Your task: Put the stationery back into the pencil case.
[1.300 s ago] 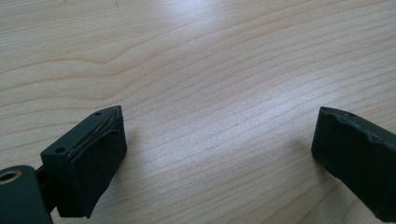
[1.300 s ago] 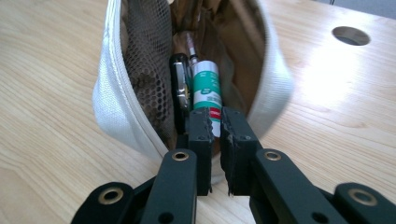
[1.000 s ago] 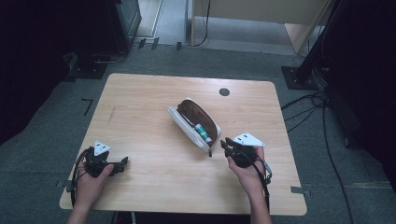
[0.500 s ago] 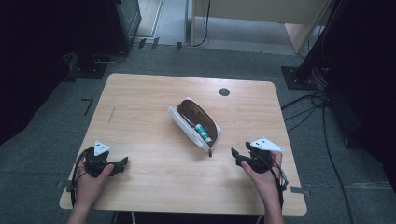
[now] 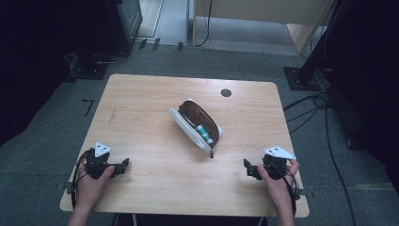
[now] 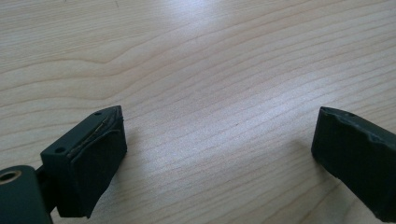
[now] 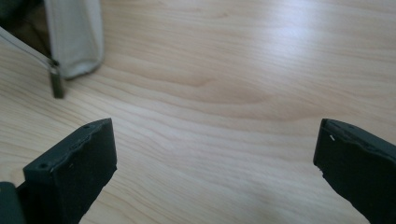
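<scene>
Two grippers rest low on the wooden tabletop [image 5: 141, 117], one at each lower corner of the high view. The left gripper [image 5: 123, 165] sits at the lower left in the person's left hand [image 5: 91, 181]; its own view shows its fingers [image 6: 88, 163] spread wide with bare wood between them, holding nothing. The right gripper [image 5: 248, 167] sits at the lower right in the right hand [image 5: 277, 181]. Its jaws have just been opening, and its fingers [image 7: 74, 170] now stand far apart over bare wood, gripping nothing.

At the centre of the high view lies a white pencil case [image 5: 188, 127], unzipped, its dark lining exposed and a green-and-white item [image 5: 205, 134] inside. It runs diagonally from upper left to lower right. Its zipper pull [image 7: 56, 84] hangs at the lower right end, seen at the upper left of the right gripper view, clear of the fingers.
</scene>
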Action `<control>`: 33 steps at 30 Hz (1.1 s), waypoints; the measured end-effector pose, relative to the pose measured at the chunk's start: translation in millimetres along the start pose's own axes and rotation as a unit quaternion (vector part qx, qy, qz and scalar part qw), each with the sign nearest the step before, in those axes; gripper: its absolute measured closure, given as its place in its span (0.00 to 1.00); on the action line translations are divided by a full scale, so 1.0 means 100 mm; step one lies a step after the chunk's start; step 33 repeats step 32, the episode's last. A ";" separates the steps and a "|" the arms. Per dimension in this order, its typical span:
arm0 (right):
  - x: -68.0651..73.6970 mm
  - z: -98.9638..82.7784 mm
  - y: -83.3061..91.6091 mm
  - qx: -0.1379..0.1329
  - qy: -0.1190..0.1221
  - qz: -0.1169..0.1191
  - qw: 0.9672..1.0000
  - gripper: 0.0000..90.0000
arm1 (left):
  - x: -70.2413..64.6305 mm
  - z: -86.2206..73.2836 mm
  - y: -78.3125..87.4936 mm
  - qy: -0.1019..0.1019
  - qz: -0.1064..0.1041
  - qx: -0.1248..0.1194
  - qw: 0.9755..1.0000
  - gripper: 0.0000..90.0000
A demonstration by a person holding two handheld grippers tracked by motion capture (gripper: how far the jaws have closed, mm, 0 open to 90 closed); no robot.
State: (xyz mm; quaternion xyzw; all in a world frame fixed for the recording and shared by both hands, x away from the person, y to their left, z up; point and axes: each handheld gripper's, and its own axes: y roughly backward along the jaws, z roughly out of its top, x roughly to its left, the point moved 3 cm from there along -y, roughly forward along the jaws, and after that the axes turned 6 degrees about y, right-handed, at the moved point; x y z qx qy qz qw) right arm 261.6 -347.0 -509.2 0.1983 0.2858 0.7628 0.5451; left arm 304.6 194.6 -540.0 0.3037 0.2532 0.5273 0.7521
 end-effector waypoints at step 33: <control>-0.36 -0.57 0.06 0.038 -0.030 -0.060 0.997 0.00 | 0.00 0.00 0.00 -0.001 0.000 0.001 1.000 0.04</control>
